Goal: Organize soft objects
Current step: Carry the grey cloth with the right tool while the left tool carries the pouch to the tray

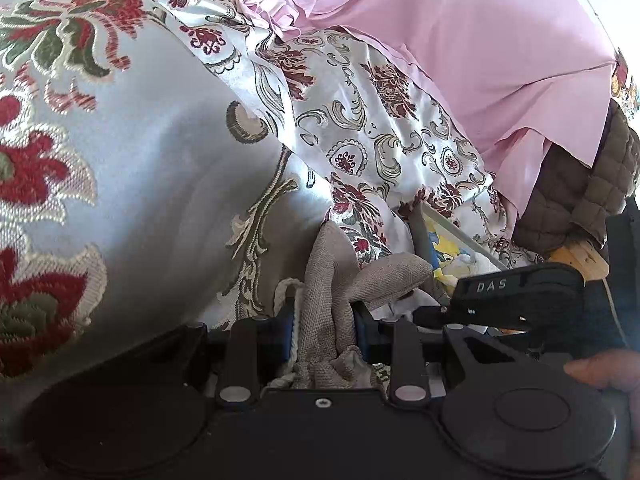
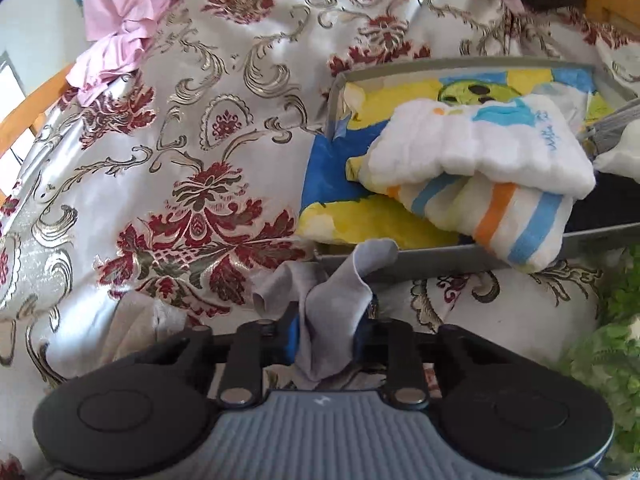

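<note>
My left gripper [image 1: 325,320] is shut on a grey-beige knit cloth [image 1: 332,280] that bunches up between its fingers. My right gripper [image 2: 329,318] is shut on a grey cloth [image 2: 336,292], close to the near rim of a grey storage box [image 2: 440,258]. The box holds a yellow and blue printed cloth [image 2: 360,216] and a folded white towel with blue and orange stripes [image 2: 480,168]. In the left wrist view the box [image 1: 452,228] shows small at centre right, and the right gripper [image 1: 516,292] is beside it.
A silver brocade bedspread with red flowers [image 2: 180,140] covers the bed. A matching brocade pillow [image 1: 120,160] fills the left. A pink sheet [image 1: 460,40] lies at the back, a brown quilted item [image 1: 580,192] at right, and green fabric [image 2: 612,340] lies at the right edge.
</note>
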